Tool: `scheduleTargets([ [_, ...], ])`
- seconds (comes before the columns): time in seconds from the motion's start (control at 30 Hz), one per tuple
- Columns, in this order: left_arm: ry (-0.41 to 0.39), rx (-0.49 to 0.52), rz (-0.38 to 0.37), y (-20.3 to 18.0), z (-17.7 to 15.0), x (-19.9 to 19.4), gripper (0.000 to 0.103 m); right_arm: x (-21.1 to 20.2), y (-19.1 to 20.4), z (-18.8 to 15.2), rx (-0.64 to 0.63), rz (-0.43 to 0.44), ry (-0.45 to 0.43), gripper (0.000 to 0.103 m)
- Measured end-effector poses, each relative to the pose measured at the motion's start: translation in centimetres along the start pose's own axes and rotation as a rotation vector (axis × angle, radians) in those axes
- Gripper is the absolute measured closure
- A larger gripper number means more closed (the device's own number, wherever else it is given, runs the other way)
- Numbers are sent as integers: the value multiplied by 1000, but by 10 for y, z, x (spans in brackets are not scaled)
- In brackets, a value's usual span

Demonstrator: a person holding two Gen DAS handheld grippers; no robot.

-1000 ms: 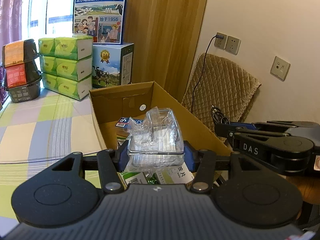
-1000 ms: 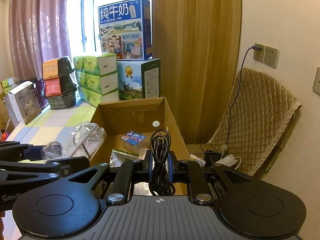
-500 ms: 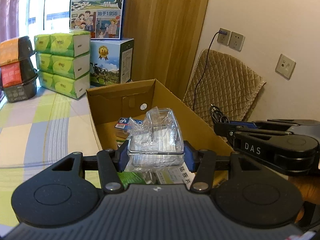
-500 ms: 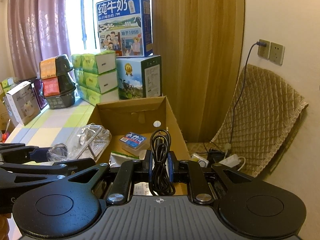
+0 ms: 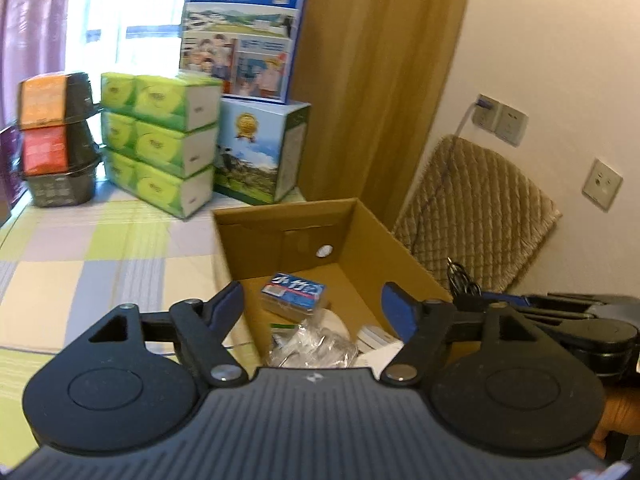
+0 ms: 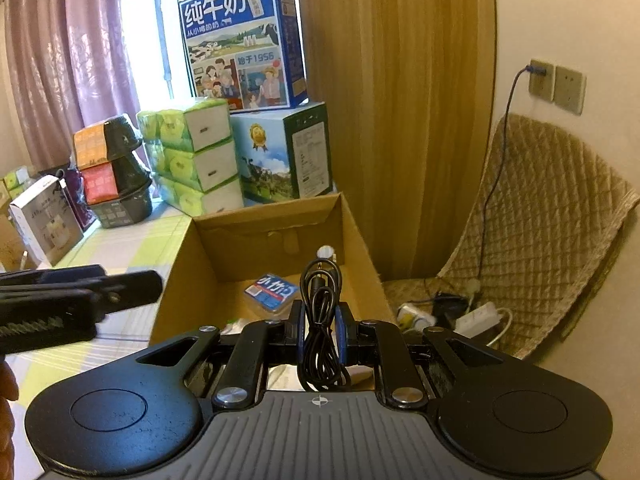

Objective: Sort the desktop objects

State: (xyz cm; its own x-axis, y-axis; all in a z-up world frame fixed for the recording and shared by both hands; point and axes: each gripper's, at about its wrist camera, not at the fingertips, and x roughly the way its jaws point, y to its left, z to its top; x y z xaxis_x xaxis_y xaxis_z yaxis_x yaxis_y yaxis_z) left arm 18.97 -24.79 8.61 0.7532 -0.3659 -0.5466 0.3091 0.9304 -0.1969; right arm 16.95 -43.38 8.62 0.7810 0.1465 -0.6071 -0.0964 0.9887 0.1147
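An open cardboard box [image 5: 376,236] [image 6: 352,232] stands on the checked tablecloth. My left gripper [image 5: 312,302] hangs open over its near end with nothing between its fingers. Below it, inside the box, lies a clear plastic packet [image 5: 316,346] beside a blue-labelled pack [image 5: 294,294] [image 6: 272,292] and white cartons [image 5: 376,338]. My right gripper [image 6: 320,322] is shut on a coiled black cable [image 6: 320,320], held above the box's near right edge. In the left wrist view the right gripper [image 5: 568,320] shows side-on at the right; in the right wrist view the left gripper [image 6: 72,300] shows at the left.
Green tissue packs [image 5: 160,144], milk cartons [image 5: 260,152] [image 5: 244,28] and stacked black bowls [image 5: 56,140] line the far side of the table. A quilted chair [image 6: 540,216] with a power strip [image 6: 476,316] stands right of the box. A white box [image 6: 44,220] sits far left.
My left gripper has opened and the clear plastic packet has dropped from it into the box. The left gripper has also risen and pulled back. The right gripper still grips the cable.
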Motion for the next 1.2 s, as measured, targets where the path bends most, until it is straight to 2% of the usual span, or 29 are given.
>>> scheduleTargets([
  [0.1, 3, -13, 20, 10, -4, -5, 23, 7, 6, 4, 7, 30, 10, 91],
  [0.23, 8, -27, 42, 21, -14, -11, 10, 17, 12, 15, 31, 94, -9, 89],
  [0.27, 8, -35, 45, 25, -17, -13, 6, 18, 12, 17, 46, 85, -16, 72],
  [0.3, 7, -41, 48, 27, -20, -15, 4, 17, 11, 19, 64, 76, -32, 38],
  [0.33, 3, -45, 54, 30, -22, -18, 3, 13, 9, 19, 84, 73, -62, 25],
  [0.37, -1, -48, 60, 32, -25, -21, 2, 9, 7, 19, 92, 80, -84, 20],
  [0.53, -23, -46, 115, 37, -40, -38, 2, -10, 1, 8, 110, 59, -87, 18],
  [0.67, -7, -52, 124, 35, -49, -52, 2, -33, -2, -11, 151, 44, -99, 3],
  [0.7, -5, -50, 130, 34, -52, -56, 2, -39, -2, -17, 163, 43, -103, 2],
  [0.97, 37, -37, 141, 23, -70, -84, 1, -83, 14, -54, 154, -1, -68, 2],
  [1.2, 80, -44, 142, 14, -83, -108, 1, -115, 24, -73, 121, -20, -54, 2],
])
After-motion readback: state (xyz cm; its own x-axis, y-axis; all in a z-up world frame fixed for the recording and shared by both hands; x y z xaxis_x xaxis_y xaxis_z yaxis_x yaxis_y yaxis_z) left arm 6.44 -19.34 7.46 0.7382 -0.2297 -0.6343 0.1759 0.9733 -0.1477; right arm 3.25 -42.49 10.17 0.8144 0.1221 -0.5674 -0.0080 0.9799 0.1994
